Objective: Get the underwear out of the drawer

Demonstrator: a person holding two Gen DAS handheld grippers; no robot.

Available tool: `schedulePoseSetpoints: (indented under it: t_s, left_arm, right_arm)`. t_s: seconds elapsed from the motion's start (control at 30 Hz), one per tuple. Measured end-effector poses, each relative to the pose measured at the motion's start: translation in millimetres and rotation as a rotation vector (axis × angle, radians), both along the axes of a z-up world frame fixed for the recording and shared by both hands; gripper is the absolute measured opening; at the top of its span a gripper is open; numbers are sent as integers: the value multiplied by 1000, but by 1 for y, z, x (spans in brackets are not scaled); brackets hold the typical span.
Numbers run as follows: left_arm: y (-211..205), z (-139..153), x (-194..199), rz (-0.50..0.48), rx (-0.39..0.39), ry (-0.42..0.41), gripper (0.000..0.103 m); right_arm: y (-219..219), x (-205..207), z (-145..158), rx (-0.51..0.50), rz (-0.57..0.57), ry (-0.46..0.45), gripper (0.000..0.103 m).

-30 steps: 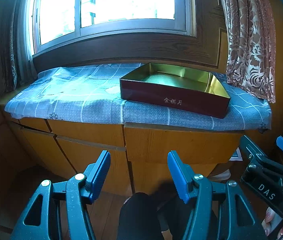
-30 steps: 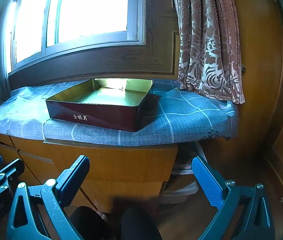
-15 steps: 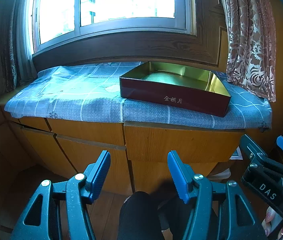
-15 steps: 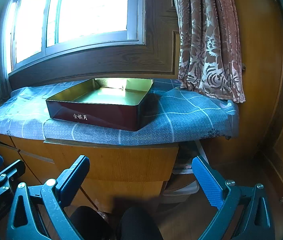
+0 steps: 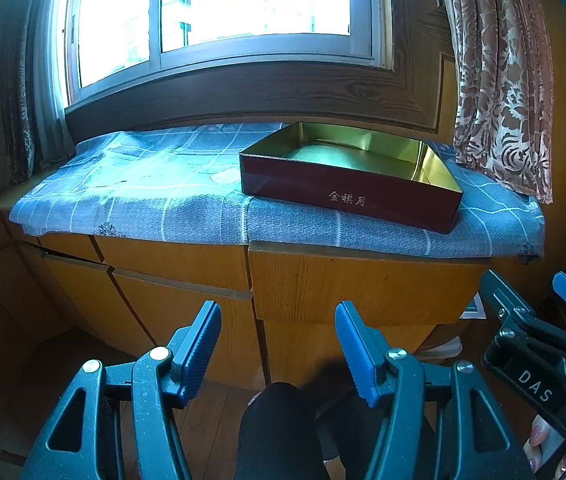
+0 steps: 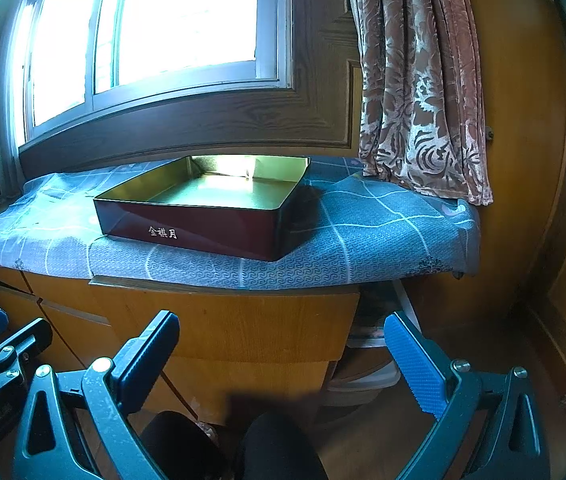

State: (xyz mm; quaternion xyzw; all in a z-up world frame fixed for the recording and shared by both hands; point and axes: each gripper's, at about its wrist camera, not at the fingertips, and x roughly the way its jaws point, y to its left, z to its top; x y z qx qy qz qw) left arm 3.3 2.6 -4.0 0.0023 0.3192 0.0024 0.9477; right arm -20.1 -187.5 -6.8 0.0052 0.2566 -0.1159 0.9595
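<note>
A room in a home, by the window

A big bright window (image 5: 219, 12) has patterned brown curtains (image 6: 419, 92) hanging at its side. Under it runs a low wooden cabinet (image 5: 363, 288) with drawers and doors, covered by a blue checked cloth (image 5: 155, 200). An open red tin box (image 6: 199, 224), gold inside, sits on the cloth. The floor (image 6: 483, 360) is wood.

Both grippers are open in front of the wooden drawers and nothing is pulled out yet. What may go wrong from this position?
1. The blue cloth hangs over the top edge of the drawer front; a finger may catch it and drag the open tin box off the ledge.
2. The drawer fronts show no handle, so the left gripper or right gripper may slip on the smooth wood.
3. No underwear is visible; the wrong drawer may be opened.
</note>
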Motion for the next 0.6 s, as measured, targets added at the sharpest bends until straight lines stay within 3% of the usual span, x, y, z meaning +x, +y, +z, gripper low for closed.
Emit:
schedulePoseSetpoints:
  t_s: [0.6]
  left_arm:
    - [-1,-2,2,-6,4,6,60]
  right_arm:
    - [0,1,-2,11,5,5,103]
